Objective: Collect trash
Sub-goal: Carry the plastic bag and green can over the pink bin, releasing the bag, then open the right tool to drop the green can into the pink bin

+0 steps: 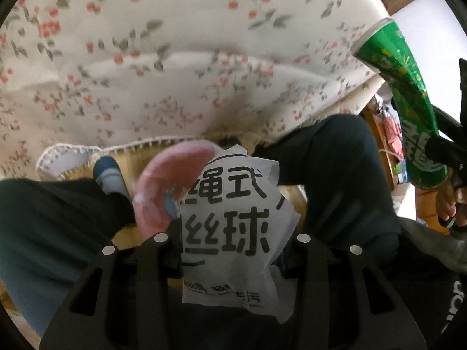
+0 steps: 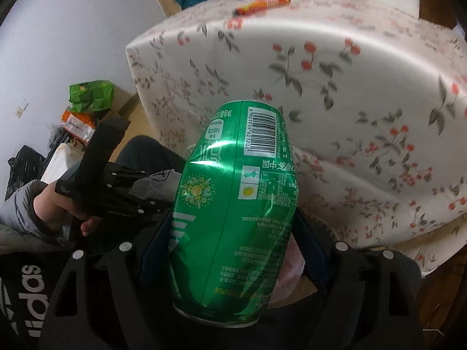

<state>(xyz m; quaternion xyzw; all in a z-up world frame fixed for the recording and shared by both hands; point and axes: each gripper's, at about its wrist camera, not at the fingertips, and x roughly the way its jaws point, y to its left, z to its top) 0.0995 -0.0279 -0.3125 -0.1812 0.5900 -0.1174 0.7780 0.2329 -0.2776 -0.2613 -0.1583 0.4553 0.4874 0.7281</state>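
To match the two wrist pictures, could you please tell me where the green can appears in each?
Left wrist view: the green can is at the right edge, tilted, held by the other tool.
Right wrist view: the can fills the centre, clamped in the right tool.
Shared landmark: the cherry-print tablecloth behind it in both.

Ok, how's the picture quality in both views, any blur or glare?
Left wrist view: the floral tablecloth is smeared by motion blur, while the white packet stays sharp. Right wrist view: glare streaks the dented green can; the cloth at right is blurred. Fisheye bending curves edges in both.
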